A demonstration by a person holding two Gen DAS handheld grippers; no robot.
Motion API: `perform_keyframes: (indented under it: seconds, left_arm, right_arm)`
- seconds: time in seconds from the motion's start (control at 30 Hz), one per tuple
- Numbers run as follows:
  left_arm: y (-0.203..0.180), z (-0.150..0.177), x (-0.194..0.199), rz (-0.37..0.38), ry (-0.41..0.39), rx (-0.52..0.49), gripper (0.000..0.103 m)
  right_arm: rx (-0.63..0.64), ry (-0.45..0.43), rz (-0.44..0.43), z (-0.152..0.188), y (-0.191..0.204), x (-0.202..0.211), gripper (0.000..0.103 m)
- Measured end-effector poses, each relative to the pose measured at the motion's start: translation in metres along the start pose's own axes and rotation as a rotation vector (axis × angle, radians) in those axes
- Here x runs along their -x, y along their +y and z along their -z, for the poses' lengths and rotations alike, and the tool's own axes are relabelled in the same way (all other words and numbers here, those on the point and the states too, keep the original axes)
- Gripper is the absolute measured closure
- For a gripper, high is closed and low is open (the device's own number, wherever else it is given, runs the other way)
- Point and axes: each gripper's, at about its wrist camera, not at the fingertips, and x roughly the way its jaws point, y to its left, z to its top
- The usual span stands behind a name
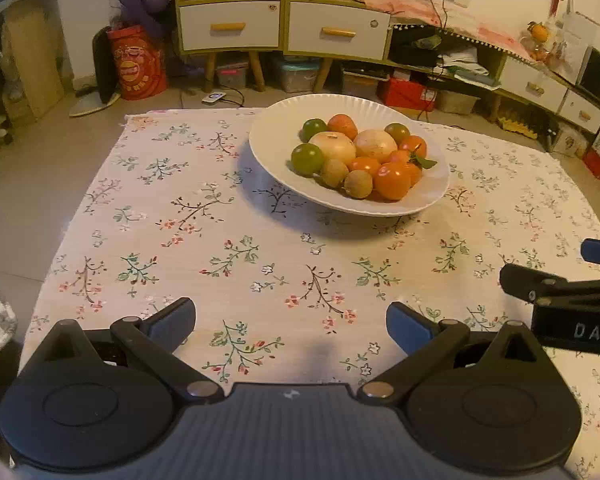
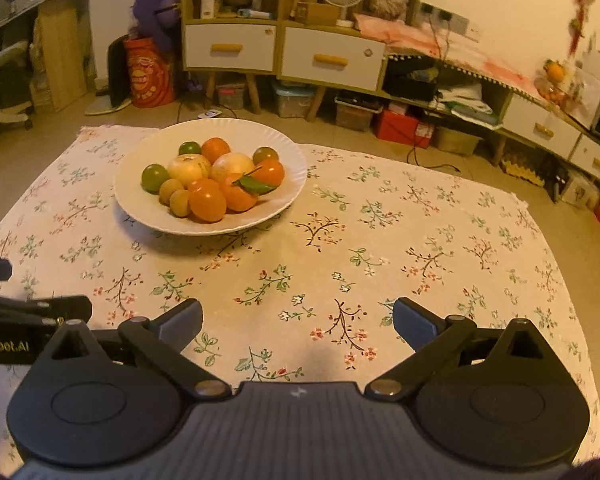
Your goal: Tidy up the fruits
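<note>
Both grippers gape empty; bowl fruit partly overlapping, hidden.

Each camera sits on a gripper and looks forward and down over the flowered tablecloth toward the far cabinets. The left view sees the white bowl ahead and to its right; the right view sees the same bowl to its left. Both share the bowl, the cloth and the cabinets.

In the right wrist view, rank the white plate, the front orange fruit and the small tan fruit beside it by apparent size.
1. white plate
2. front orange fruit
3. small tan fruit
</note>
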Motion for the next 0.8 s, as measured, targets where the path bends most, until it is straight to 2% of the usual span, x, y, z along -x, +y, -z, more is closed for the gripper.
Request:
perform_keyframes:
  seconds: [0.27, 0.8]
  left_arm:
    - [-0.0034, -0.0022, 0.0019, -0.058, -0.001, -0.010, 0.013]
    - [-0.0066, -0.0025, 0.0020, -0.055, 0.008, -0.015, 0.013]
  right_arm:
    - [-0.034, 0.029, -0.001, -0.0004, 0.0010, -0.0038, 0.001]
    - [-0.016, 0.041, 0.004, -0.0005, 0.0044, -0.0051, 0.001]
